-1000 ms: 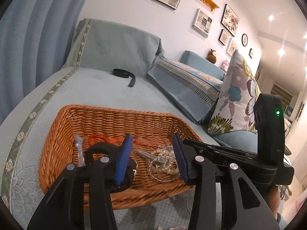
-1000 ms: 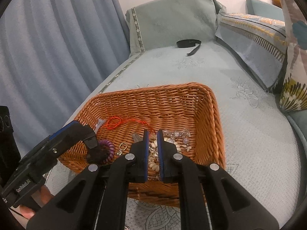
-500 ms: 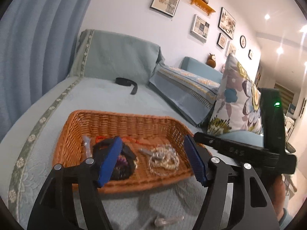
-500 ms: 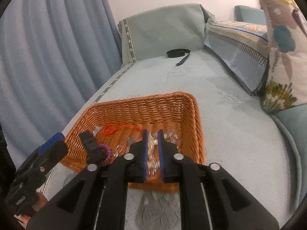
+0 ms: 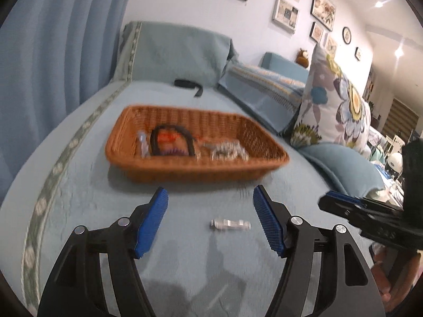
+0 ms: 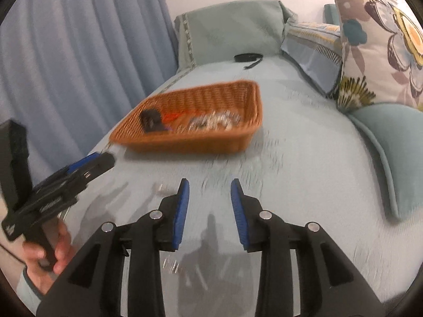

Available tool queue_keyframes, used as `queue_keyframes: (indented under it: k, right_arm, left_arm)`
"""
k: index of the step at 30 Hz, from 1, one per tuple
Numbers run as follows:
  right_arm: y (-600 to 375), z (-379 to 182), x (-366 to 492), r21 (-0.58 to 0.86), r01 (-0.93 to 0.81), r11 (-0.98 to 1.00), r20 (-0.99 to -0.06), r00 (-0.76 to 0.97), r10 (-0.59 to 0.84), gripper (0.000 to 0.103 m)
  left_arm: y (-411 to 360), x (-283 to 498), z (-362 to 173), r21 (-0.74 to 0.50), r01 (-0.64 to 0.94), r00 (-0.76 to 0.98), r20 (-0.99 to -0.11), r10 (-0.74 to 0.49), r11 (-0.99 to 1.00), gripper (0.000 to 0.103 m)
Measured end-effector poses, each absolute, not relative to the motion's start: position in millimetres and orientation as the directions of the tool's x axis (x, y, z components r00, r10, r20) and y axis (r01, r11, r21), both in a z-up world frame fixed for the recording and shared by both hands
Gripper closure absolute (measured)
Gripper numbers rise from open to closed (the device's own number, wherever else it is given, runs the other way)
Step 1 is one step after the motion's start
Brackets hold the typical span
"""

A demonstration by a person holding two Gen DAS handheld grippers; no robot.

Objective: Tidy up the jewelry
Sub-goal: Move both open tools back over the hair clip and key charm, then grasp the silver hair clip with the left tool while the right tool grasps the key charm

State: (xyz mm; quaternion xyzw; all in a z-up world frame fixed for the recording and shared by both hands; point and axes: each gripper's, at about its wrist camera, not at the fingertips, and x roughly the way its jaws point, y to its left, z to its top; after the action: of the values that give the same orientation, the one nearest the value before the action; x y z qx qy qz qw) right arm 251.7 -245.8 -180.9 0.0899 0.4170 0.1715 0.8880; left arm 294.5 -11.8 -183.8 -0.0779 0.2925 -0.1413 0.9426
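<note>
One rectangular woven wicker basket (image 5: 185, 169) holds tangled beaded jewelry (image 5: 227, 150).

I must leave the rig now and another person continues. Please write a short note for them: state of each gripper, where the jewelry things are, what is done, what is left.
Left gripper: open, empty, above the light blue sofa cover.
Right gripper: jaws opening, nothing between them.
Orange woven wicker basket: on the cover, beyond both grippers. Inside it are a black band, an orange cord and a heap of pale beaded jewelry.
Small silver metal piece: lies on the cover outside the basket, ahead of the left gripper.
Done: most pieces are in the basket.
Left: probably pick up the silver piece and add it; the view is blurred, so look for other loose pieces.
</note>
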Motion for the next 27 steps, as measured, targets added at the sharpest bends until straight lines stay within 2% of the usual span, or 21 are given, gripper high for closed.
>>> queue_keyframes:
  k: [5,12,20,23,27]
  right_arm:
    - [-234.6,-195.5,213.7,0.304,-0.283,0.91,-0.74,0.531,0.413,0.073]
    - [-216.8,-217.7,190.1,0.294,-0.324,0.899,-0.781,0.462,0.421,0.073]
    - [-204.0,-229.2,190.6,0.214,-0.326,0.921,-0.811,0.466,0.353,0.073]
    - [-199.5,-230.7,195.1,0.177,-0.323,0.93,-0.821,0.473,0.321,0.073]
    - [-198.0,-231.6,197.7,0.177,-0.331,0.927,-0.816,0.476,0.327,0.073]
  left_arm:
    - [-13.4,281.6,-204.5,-0.268,0.208,0.745,-0.58,-0.33,0.941,0.039]
    - [-22.8,287.8,-225.5,-0.238,0.215,0.68,-0.66,-0.32,0.947,0.041]
    - [-26.3,314.4,-239.2,-0.259,0.208,0.613,-0.717,-0.332,0.943,0.041]
    - [-30.6,324.8,-237.6,-0.219,0.217,0.614,-0.727,-0.308,0.951,0.041]
    - [-42.8,342.4,-236.6,-0.14,0.305,0.596,-0.744,-0.303,0.942,0.041]
